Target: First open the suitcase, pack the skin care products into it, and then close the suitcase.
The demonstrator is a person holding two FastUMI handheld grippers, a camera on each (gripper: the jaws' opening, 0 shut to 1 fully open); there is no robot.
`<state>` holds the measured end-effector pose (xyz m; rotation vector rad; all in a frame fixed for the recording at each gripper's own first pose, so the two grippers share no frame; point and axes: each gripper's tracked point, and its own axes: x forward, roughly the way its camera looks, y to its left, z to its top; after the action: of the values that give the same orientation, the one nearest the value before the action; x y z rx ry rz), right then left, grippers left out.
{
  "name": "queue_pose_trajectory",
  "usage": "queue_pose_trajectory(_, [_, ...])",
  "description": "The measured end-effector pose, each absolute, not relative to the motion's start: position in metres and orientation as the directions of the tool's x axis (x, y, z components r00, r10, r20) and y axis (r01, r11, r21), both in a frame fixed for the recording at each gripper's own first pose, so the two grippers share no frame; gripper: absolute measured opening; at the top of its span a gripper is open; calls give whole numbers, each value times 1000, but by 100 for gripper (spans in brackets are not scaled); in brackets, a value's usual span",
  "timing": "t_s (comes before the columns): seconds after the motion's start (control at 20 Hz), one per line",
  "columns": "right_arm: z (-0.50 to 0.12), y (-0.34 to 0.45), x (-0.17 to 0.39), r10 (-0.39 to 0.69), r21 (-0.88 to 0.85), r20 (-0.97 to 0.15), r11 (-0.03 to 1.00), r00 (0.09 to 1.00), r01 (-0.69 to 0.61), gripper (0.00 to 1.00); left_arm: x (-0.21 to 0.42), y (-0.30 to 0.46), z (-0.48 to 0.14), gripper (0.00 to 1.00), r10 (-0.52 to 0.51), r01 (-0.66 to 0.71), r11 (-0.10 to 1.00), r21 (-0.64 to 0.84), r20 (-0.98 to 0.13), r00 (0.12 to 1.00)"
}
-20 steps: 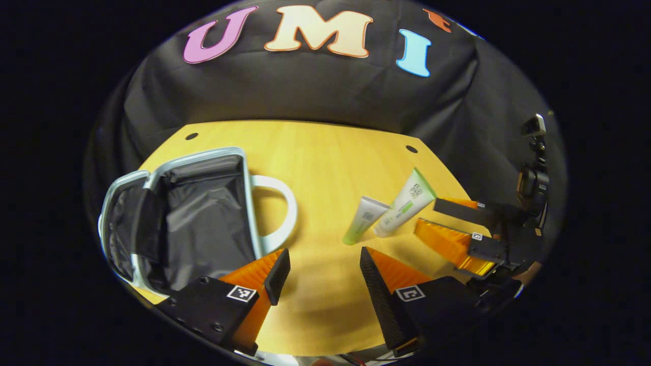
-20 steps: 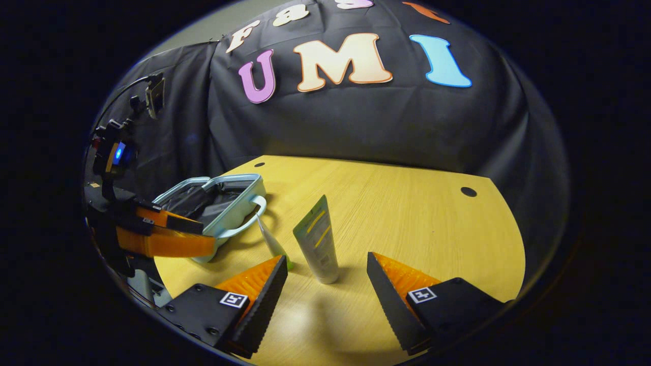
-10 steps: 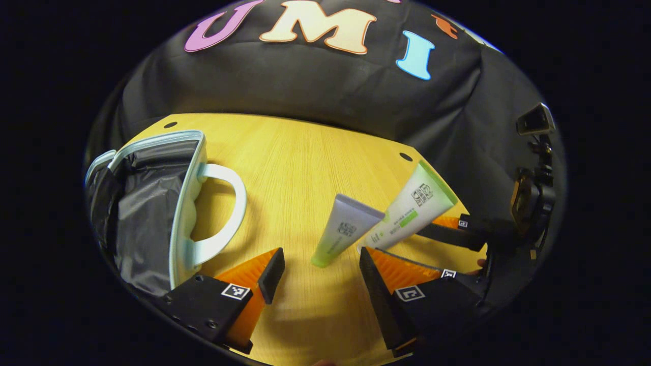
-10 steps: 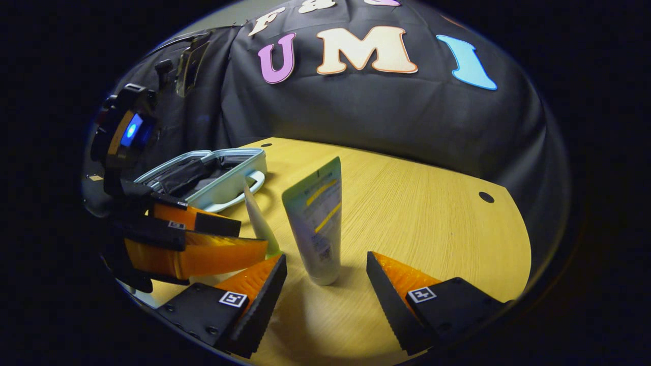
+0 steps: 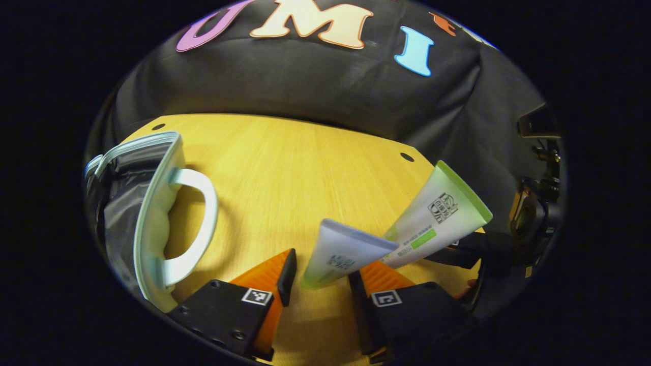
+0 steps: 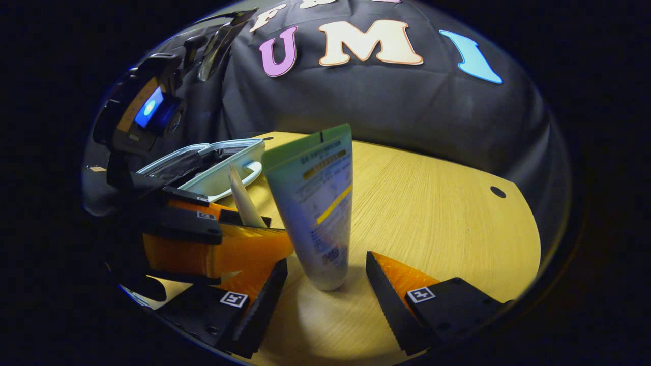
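The light-blue suitcase point(image 5: 152, 203) lies open at the table's left, its dark lining showing; it also appears in the right gripper view point(image 6: 229, 162). A small white tube with a green cap point(image 5: 338, 254) stands cap down between the fingers of my left gripper point(image 5: 322, 267). Those fingers have narrowed close around the cap, with a sliver of gap on one side. A larger white-and-green tube point(image 6: 318, 203) stands cap down between the fingers of my right gripper point(image 6: 325, 259), which is open with room on both sides. The left gripper point(image 6: 239, 239) sits just left of it, around the small tube point(image 6: 243, 198).
The wooden table point(image 5: 285, 162) stretches back to the black cloth wall, with a small dark hole point(image 5: 407, 157) near its far right edge. The suitcase's pale handle point(image 5: 196, 218) juts toward the tubes. The larger tube point(image 5: 437, 218) leans right beside the small one.
Both grippers have come forward, so each tube now sits between a pair of fingers. The left gripper's fingers have narrowed around the small tube. The tubes have not moved.
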<state>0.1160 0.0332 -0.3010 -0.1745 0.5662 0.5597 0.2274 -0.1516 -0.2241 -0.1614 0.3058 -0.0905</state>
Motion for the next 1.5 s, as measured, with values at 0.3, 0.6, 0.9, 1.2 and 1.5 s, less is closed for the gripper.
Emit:
queue_pose_trajectory(0.3, [-300,43,116,476,12,-544,828,691,-561,82,224,-153,-220,25,-102,50,985,-165,-318,943])
queue_pose_trajectory(0.6, [-297,31,116,425,1,-567,857,706,-516,47,202,-147,-197,25,-118,64,982,-177,-314,942])
queue_pose_trajectory(0.9, [-267,22,104,373,2,-580,890,724,-457,47,166,-113,-158,25,-118,57,977,-204,-300,947])
queue_pose_trajectory(1.2, [-223,39,80,333,-11,-606,905,723,-426,46,111,-38,-121,25,-137,68,972,-223,-310,941])
queue_pose_trajectory(1.5, [-183,113,36,394,63,-647,881,653,-469,47,65,61,-156,25,-89,-8,979,-205,-462,882])
